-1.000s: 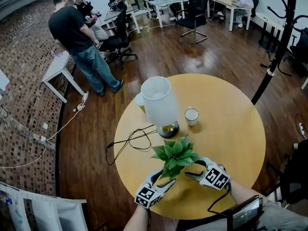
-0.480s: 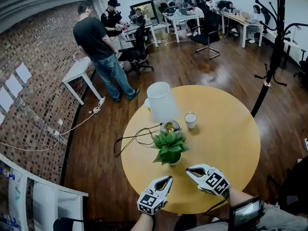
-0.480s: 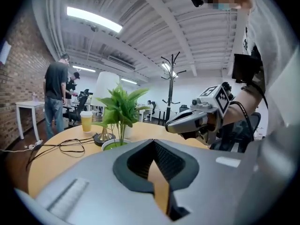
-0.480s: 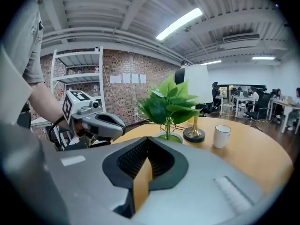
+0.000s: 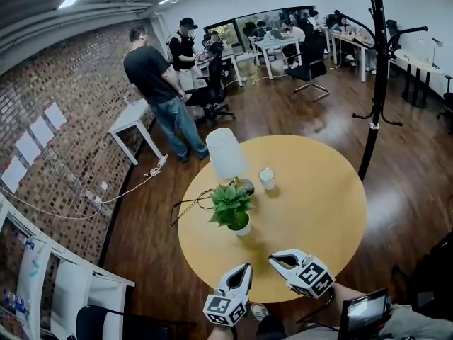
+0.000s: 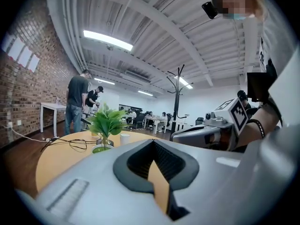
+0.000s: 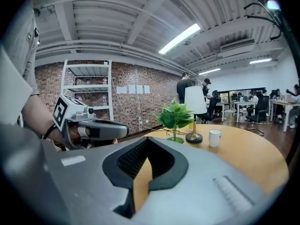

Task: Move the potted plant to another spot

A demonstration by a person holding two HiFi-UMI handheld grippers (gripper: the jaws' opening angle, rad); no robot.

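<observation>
The potted plant [image 5: 231,207], green leaves in a small white pot, stands on the round wooden table [image 5: 318,218] just in front of the lamp; it also shows as the plant [image 6: 105,125] and the plant [image 7: 175,117] in the gripper views. My left gripper [image 5: 245,268] hovers at the table's near edge, shut with nothing in it. Beside it my right gripper [image 5: 274,259] is also shut and empty. Both are well back from the plant and touch nothing.
A white-shaded lamp [image 5: 226,154] and a white cup [image 5: 267,178] stand behind the plant. A black cable [image 5: 191,202] trails off the table's left. A coat stand [image 5: 374,76] rises at the right. Two people [image 5: 159,83] stand by a white desk at the back left.
Both grippers let go of the plant's pot, drew back toward me and up, and shut. The plant stays standing on the table in front of the lamp.
</observation>
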